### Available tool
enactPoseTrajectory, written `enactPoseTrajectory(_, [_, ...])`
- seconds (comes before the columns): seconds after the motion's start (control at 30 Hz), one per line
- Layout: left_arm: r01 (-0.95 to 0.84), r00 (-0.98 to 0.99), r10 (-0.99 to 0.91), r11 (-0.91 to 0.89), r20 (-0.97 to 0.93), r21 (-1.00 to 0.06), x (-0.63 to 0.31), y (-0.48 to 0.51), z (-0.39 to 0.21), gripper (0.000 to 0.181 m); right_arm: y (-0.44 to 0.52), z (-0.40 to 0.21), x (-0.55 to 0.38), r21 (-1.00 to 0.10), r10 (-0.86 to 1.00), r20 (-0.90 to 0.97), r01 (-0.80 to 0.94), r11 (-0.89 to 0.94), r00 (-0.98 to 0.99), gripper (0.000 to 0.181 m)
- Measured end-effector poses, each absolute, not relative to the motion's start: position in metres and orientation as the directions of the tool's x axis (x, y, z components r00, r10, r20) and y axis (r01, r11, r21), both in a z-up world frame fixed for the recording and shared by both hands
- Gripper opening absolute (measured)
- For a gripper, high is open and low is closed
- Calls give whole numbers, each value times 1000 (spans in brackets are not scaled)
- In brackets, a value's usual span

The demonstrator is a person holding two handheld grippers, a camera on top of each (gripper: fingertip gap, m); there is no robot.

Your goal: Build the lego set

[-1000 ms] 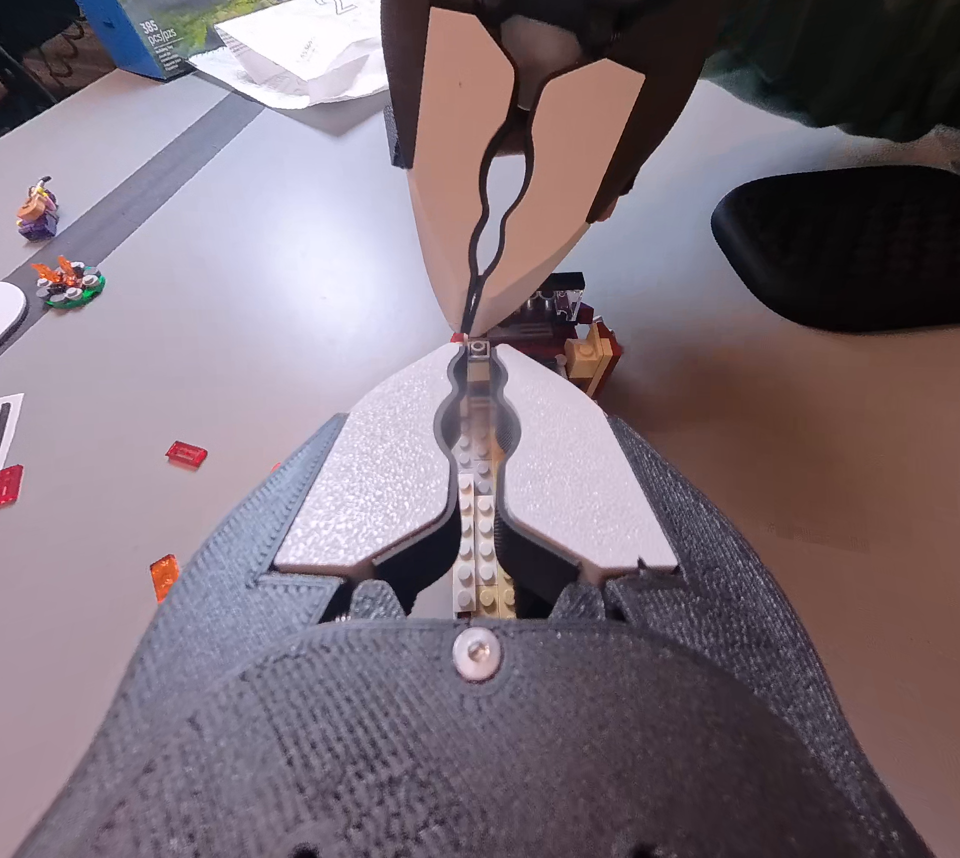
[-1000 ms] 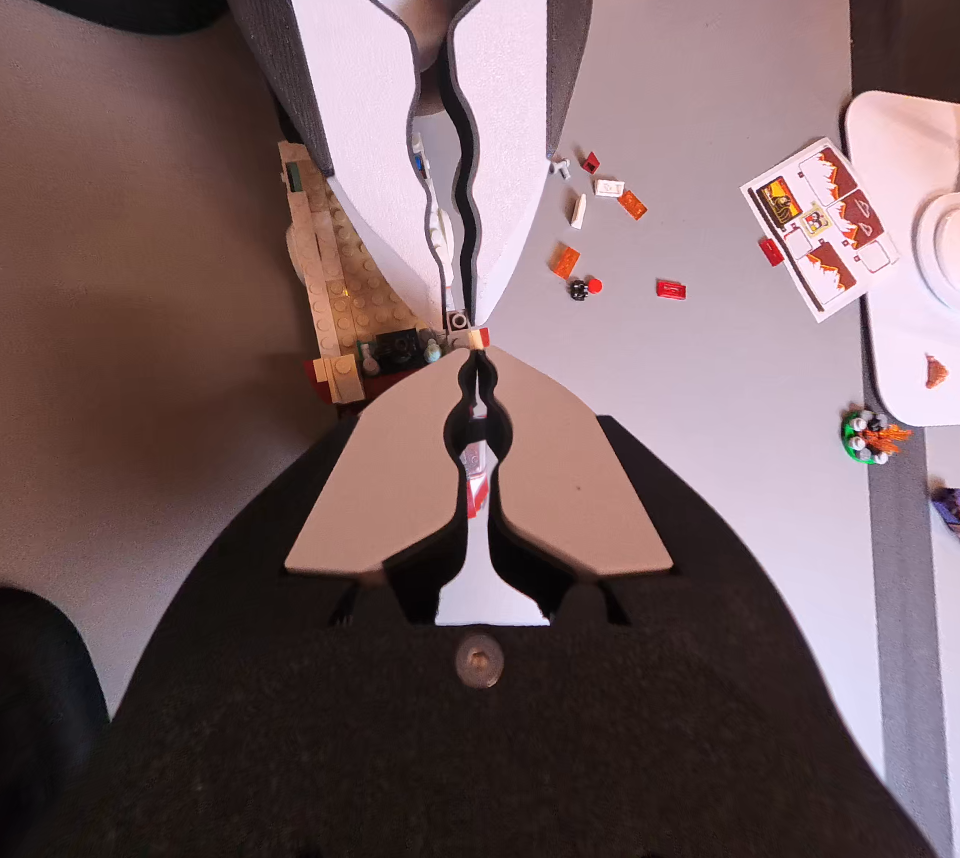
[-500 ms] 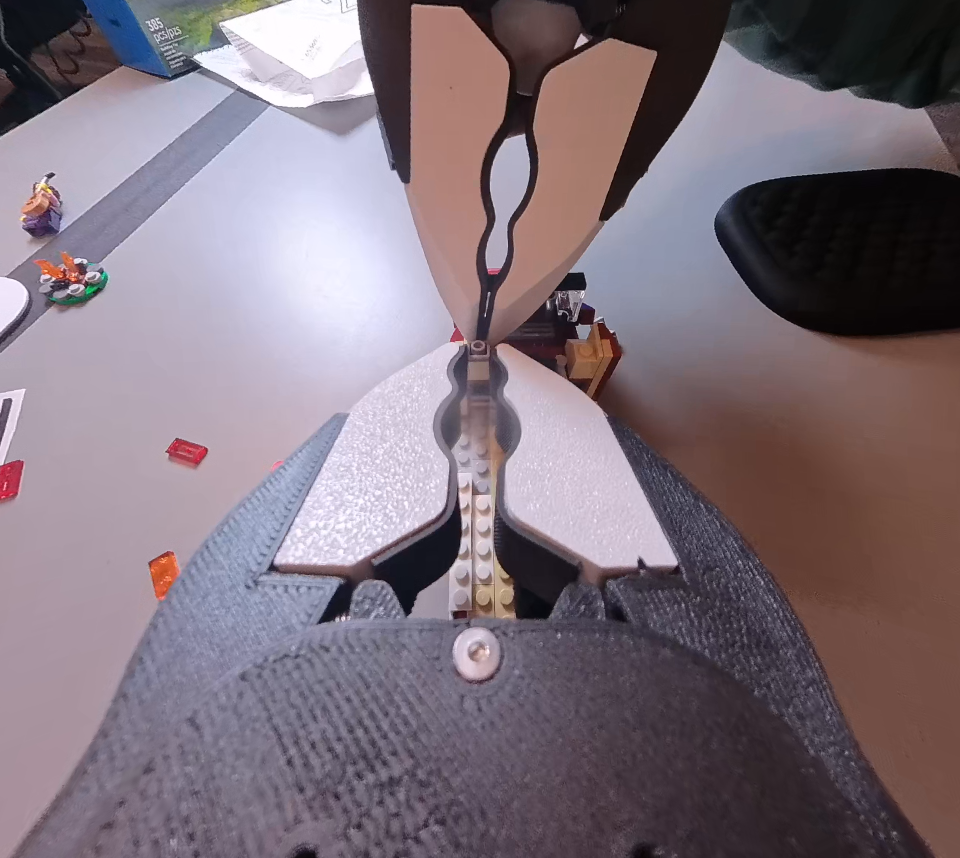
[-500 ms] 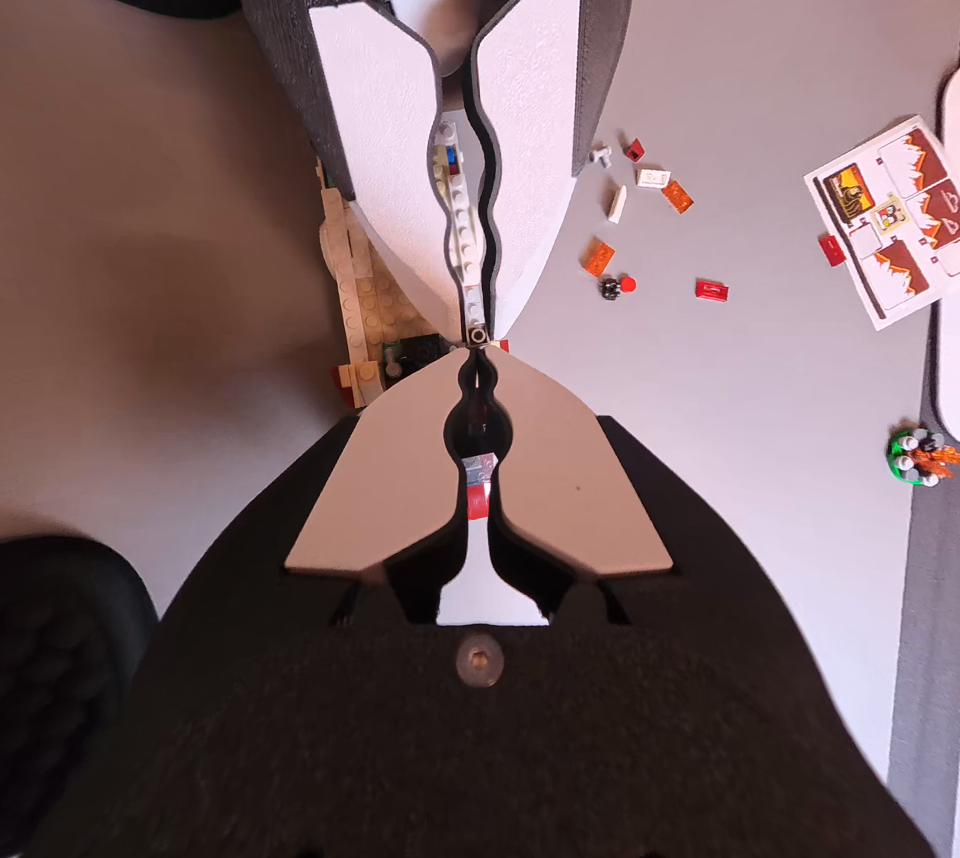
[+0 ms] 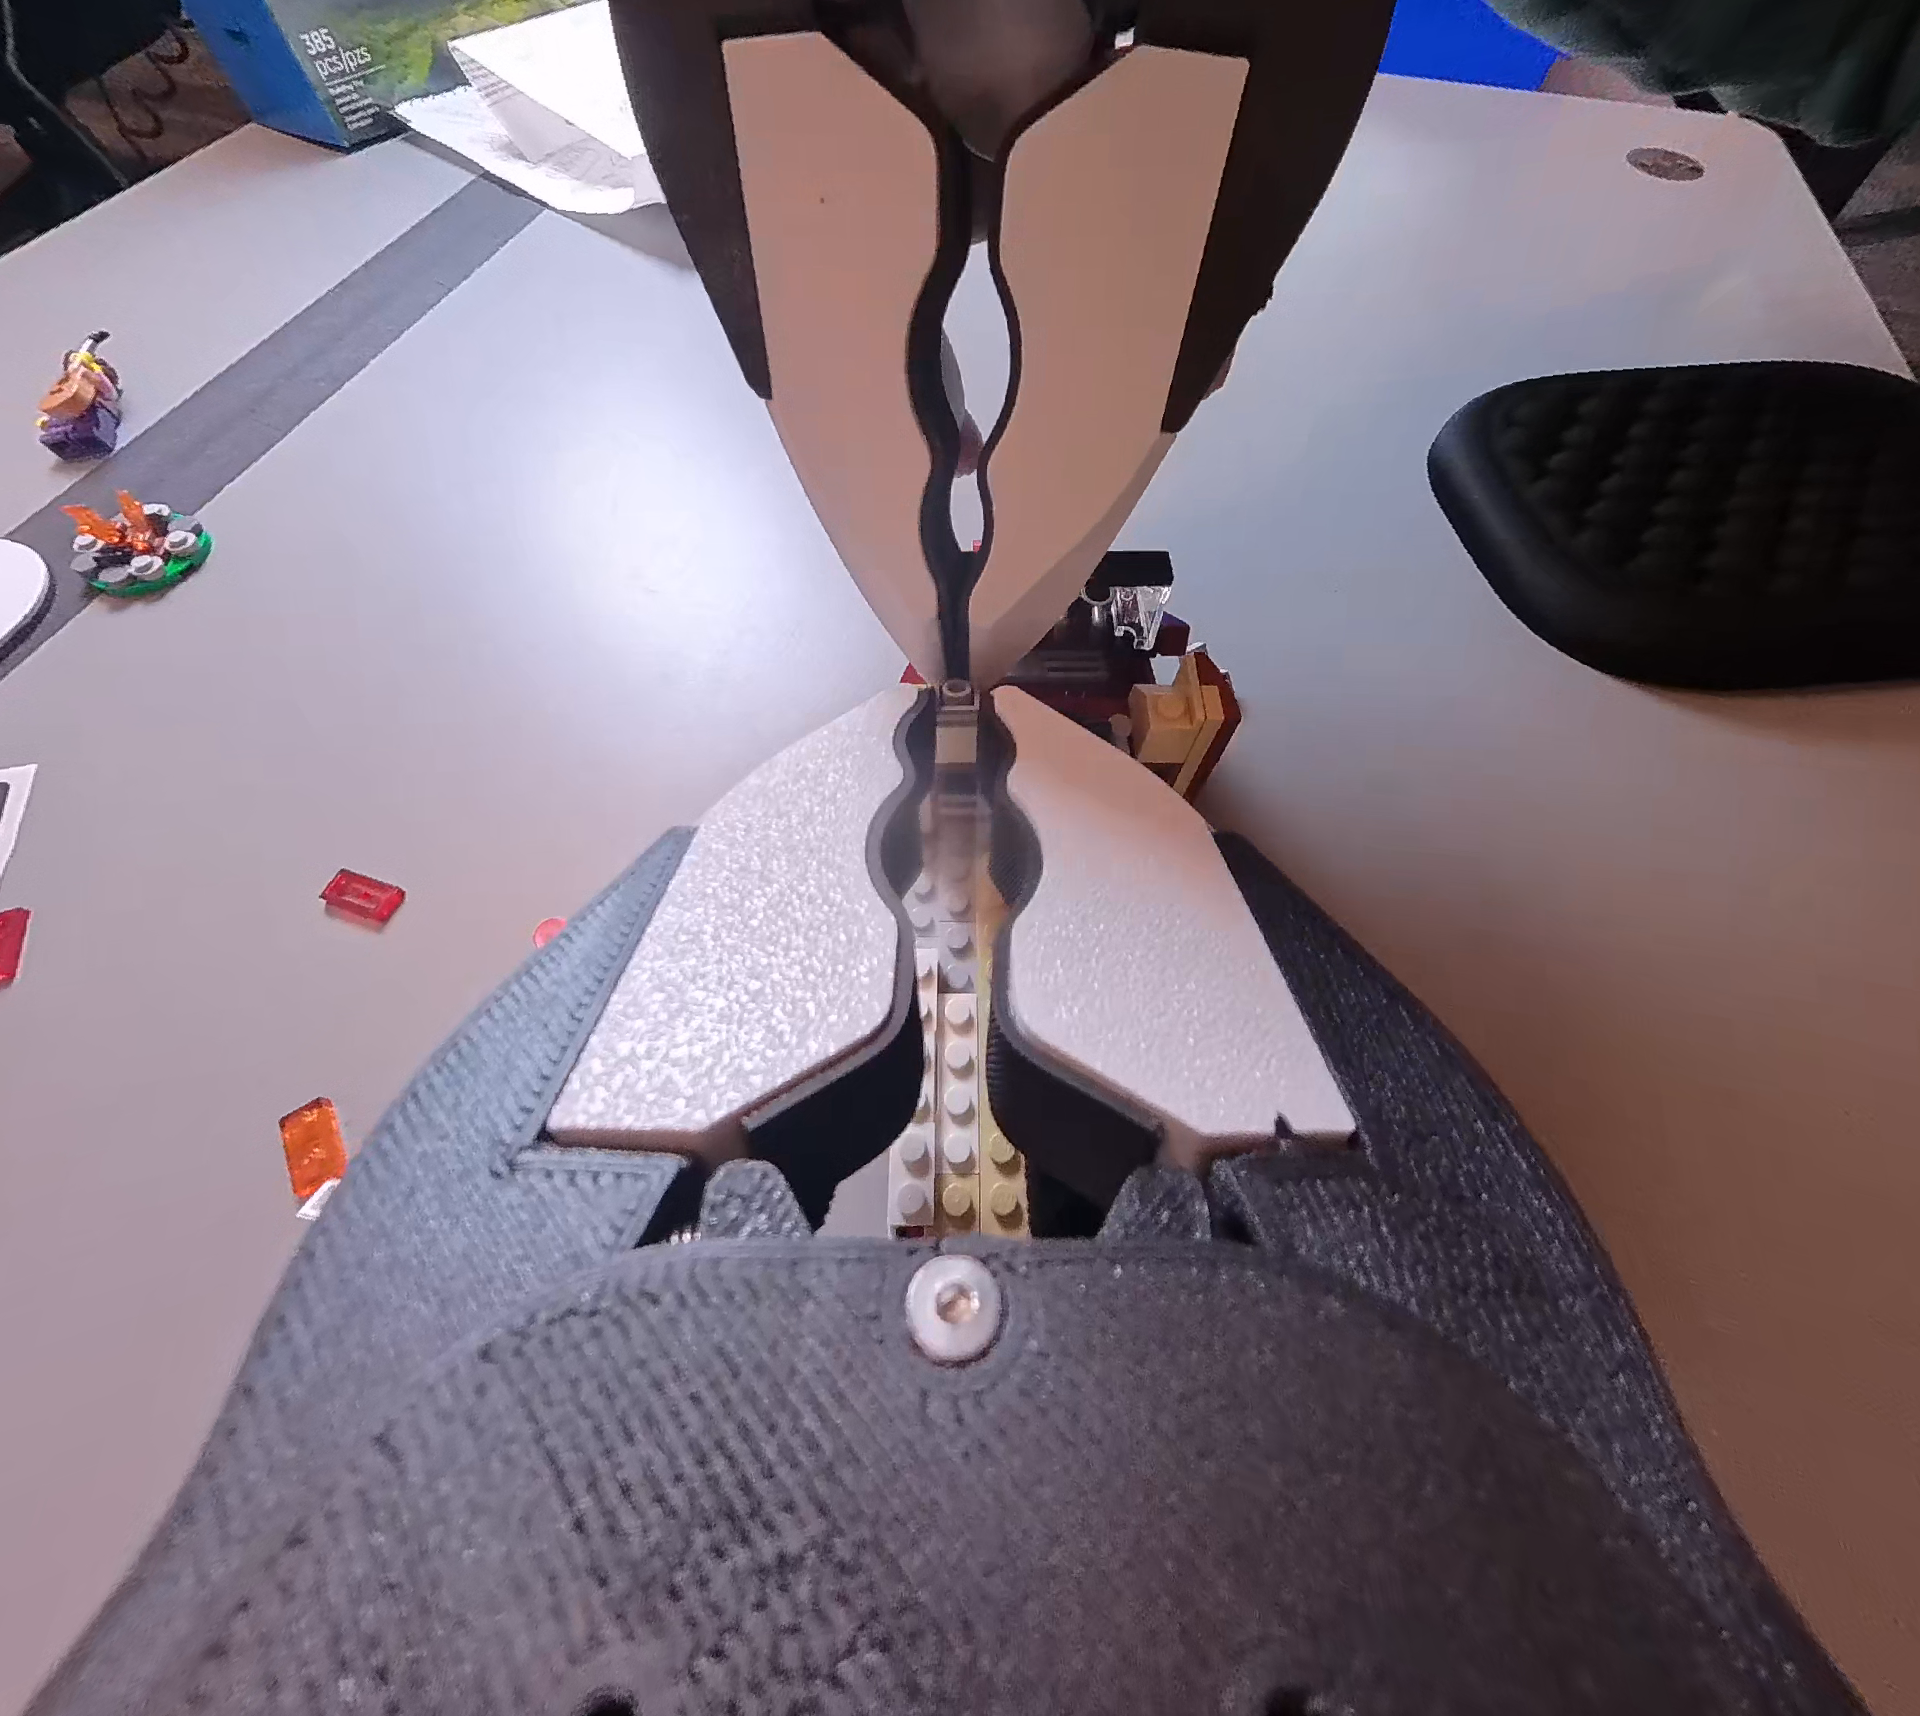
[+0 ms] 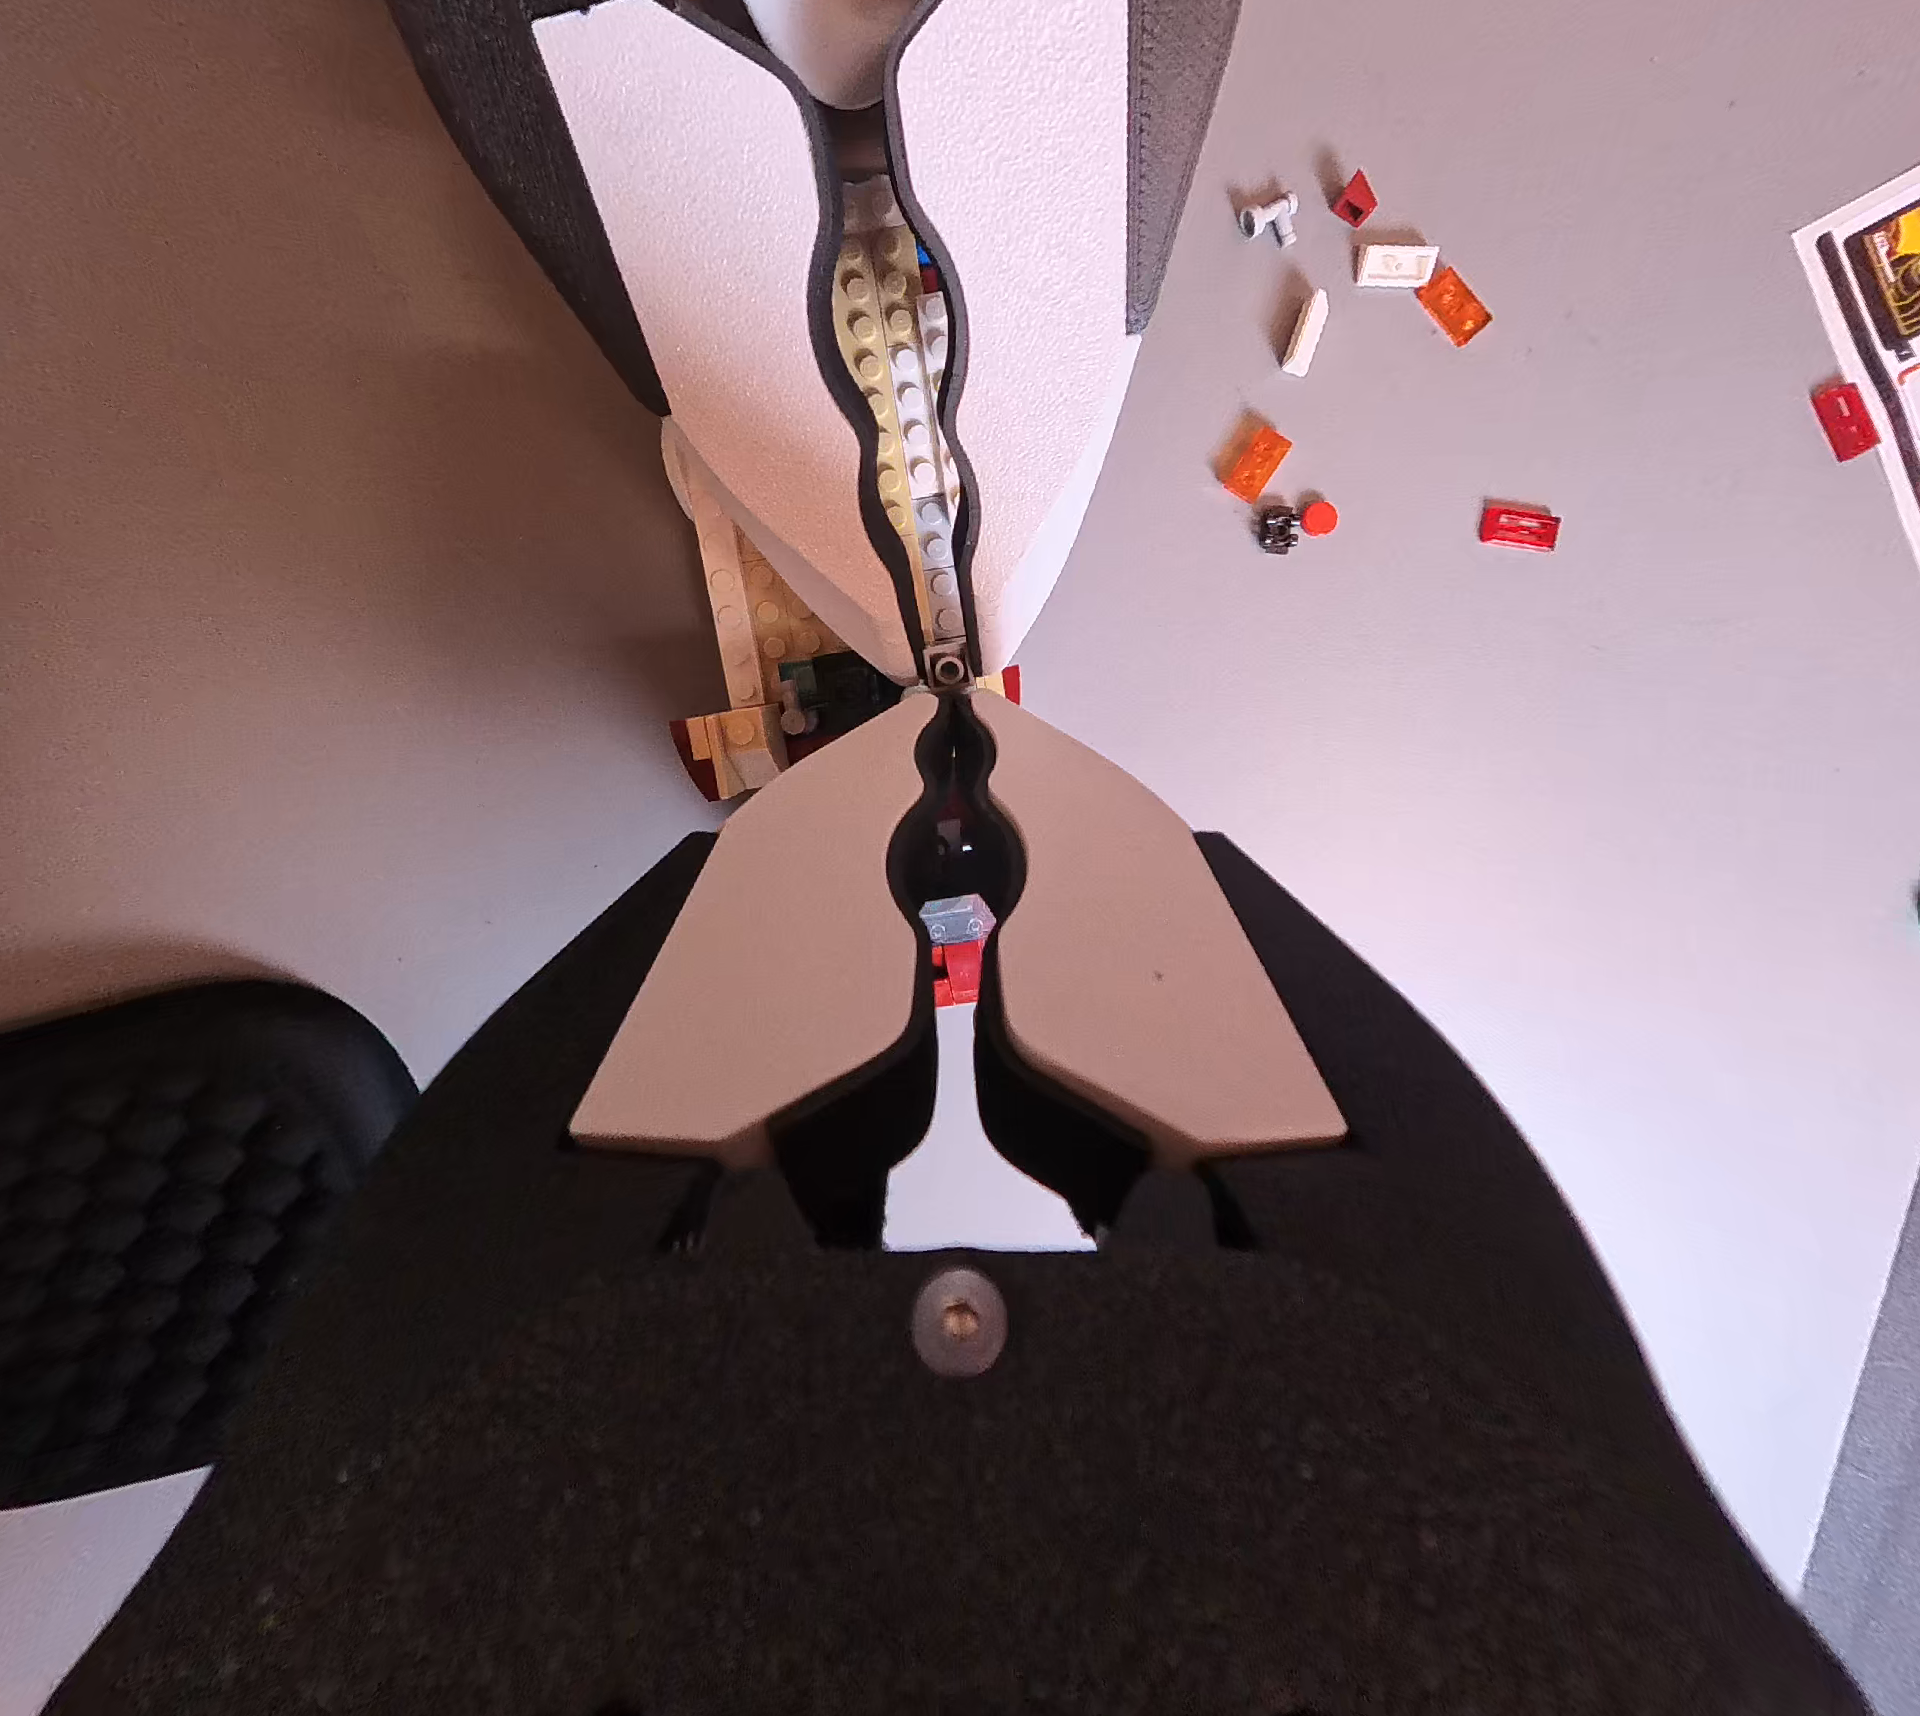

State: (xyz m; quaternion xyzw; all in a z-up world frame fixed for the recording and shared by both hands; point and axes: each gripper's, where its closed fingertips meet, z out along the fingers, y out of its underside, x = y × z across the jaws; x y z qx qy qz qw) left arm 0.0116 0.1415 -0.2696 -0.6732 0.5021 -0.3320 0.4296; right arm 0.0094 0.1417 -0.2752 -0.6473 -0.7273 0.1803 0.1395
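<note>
Grey table [image 5: 468, 627], frame centre: your left gripper [image 5: 956, 716] clamps the model [image 5: 961, 1043]. Your right gripper [image 6: 951, 710], jaws together, has closed in tip-to-tip on the grey stud piece [image 6: 948, 665]; seating looks near.

Lego build [image 6: 753, 617]: partly assembled model of tan, white and light grey studded plates, lying flat on the table; dark red base and black fittings at one end [image 5: 1143, 679].
Small grey single-stud piece [image 6: 947, 664]: seated at the edge of the plates.
Loose pieces [image 6: 1351, 378]: orange, red, white and grey parts scattered on the table well apart from the model.
</note>
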Motion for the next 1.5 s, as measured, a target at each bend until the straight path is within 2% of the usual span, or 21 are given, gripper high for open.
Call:
enactPoseTrajectory(0.53, [-349,290,-956,-147,42,-925,11,142,-271,8,142,-275,9,-411,990,25,901,137,-139,0])
enactPoseTrajectory(0.8, [-363,298,-954,-143,30,-921,10,141,-271,8,144,-269,9,-498,992,-21,862,94,-121,0])
enactPoseTrajectory(1.23, [-382,306,-952,-135,13,-914,10,142,-275,8,142,-274,7,-437,989,-58,894,97,-136,0])
enactPoseTrajectory(1.5, [-387,299,-953,-158,38,-908,11,142,-274,8,142,-274,8,-519,986,-129,855,20,-101,0])
